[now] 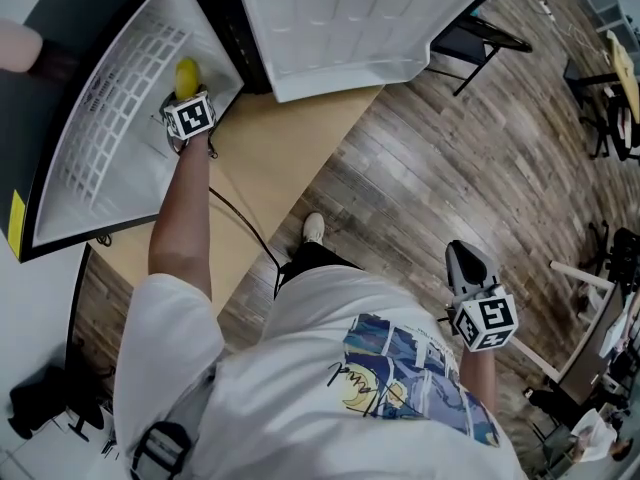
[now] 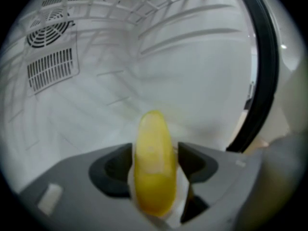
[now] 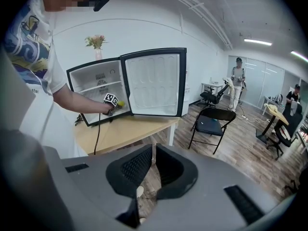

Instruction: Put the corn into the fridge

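Observation:
The yellow corn (image 1: 186,76) lies inside the open white fridge (image 1: 110,118), low on its floor near the front. My left gripper (image 1: 183,94) reaches into the fridge at the corn. In the left gripper view the corn (image 2: 154,162) sits lengthwise between the jaws of the left gripper (image 2: 155,154), which stand wide, and the pads look just clear of it. My right gripper (image 1: 468,260) hangs at my side over the wooden floor. Its jaws are close together in the right gripper view (image 3: 153,165), with nothing in them. That view also shows the fridge (image 3: 96,81) and the corn (image 3: 120,104).
The fridge door (image 1: 350,28) swings wide open to the right. The fridge stands on a wooden table (image 1: 280,158) and a black cable (image 1: 250,228) runs across it. A black folding chair (image 3: 211,124) stands right of the table. People (image 3: 238,81) and office chairs are farther back.

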The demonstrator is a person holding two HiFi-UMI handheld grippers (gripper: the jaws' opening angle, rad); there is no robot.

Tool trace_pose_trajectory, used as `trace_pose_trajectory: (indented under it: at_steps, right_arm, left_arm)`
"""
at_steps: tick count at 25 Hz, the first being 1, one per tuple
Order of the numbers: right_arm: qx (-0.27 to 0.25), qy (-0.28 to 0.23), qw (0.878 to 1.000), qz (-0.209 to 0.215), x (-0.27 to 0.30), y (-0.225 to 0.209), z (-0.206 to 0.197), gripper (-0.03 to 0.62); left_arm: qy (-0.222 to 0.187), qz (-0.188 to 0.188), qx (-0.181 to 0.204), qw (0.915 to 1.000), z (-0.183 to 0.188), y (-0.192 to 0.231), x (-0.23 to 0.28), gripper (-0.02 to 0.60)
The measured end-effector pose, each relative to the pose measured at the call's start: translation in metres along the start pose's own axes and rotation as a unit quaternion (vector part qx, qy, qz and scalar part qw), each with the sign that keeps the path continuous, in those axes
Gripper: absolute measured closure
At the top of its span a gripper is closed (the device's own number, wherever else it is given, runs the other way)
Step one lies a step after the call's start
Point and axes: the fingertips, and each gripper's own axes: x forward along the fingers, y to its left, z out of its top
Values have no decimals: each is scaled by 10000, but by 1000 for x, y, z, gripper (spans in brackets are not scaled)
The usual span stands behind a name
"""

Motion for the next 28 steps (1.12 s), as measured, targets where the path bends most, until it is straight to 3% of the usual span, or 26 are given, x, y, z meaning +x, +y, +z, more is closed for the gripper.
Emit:
trace_pose_trajectory:
  at_steps: [4,14,28]
  right_arm:
    - [-3,-61,10000,77,-11,-2,-11,566]
    - [-23,-336,9992,217,-45,-11,-39,566]
    - [-167,-734,9953,610,-112,-8,-97,566]
  left_arm:
    - [-57,-130,32,9999,-7,-14,-17,275]
    - [-65,3,83,9999,-27,-20,-81,270]
    - [-292,-305,69,9991,-75,-63,-220,285]
